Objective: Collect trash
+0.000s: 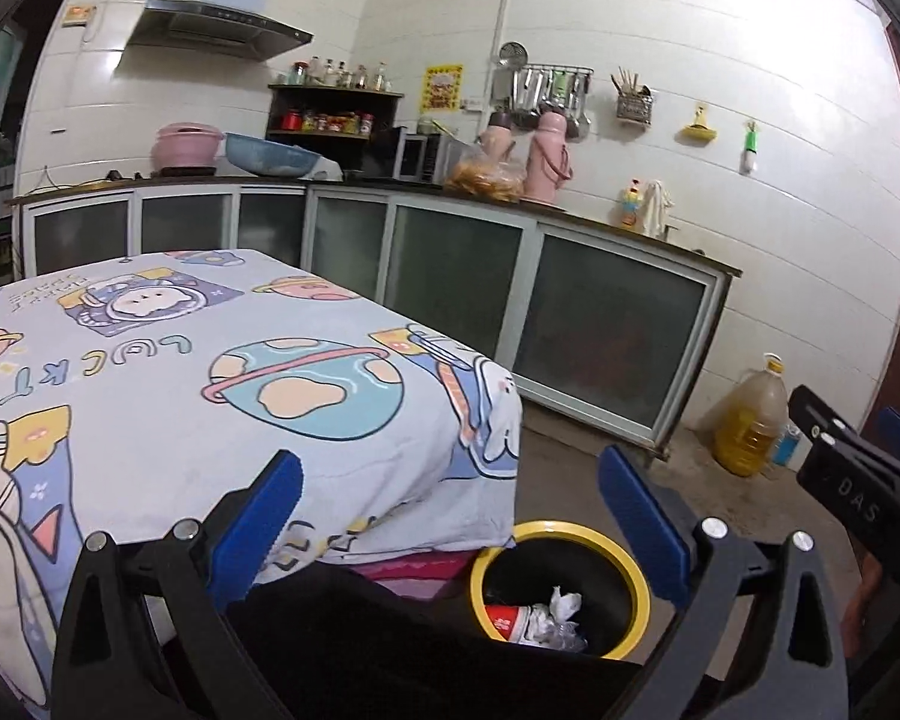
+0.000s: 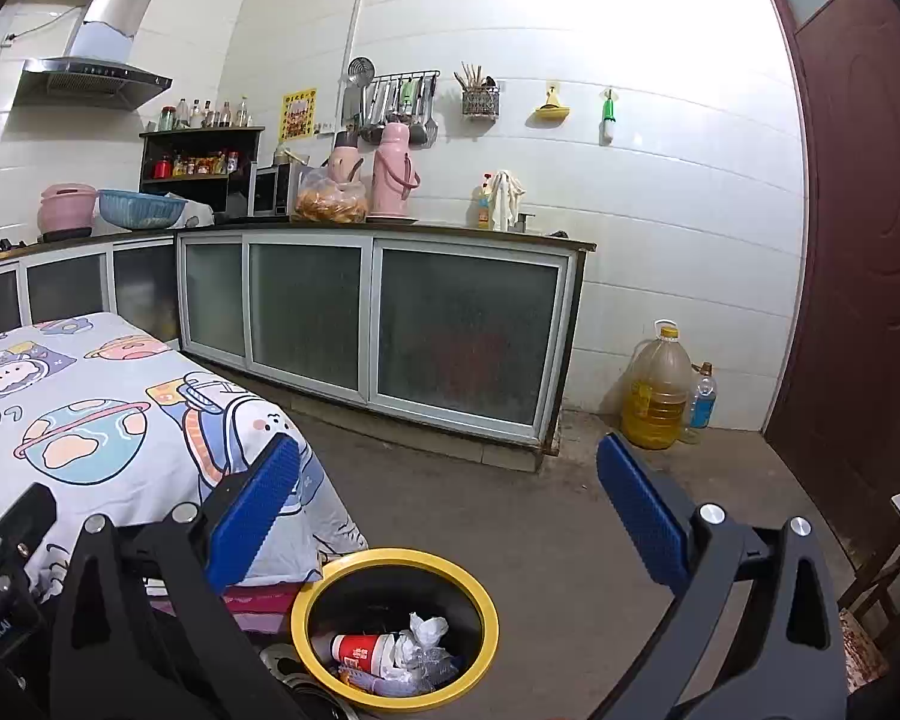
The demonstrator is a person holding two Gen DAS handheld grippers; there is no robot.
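Note:
A black trash bin with a yellow rim [image 2: 480, 600] stands on the floor beside the table; it also shows in the left wrist view [image 1: 630, 564]. Inside lie a red and white paper cup [image 2: 363, 651], crumpled white paper [image 2: 427, 627] and other scraps. My left gripper [image 1: 462, 516] is open and empty, above the table corner and the bin. My right gripper [image 2: 456, 507] is open and empty, above the bin. The right gripper's body shows at the right edge of the left wrist view [image 1: 858, 480].
A table with a cartoon space cloth [image 1: 150, 372] fills the left. Kitchen cabinets [image 2: 390, 318] run along the white tiled wall. A large oil jug [image 2: 657, 390] and a small bottle [image 2: 703, 396] stand on the floor by a dark red door [image 2: 858, 240].

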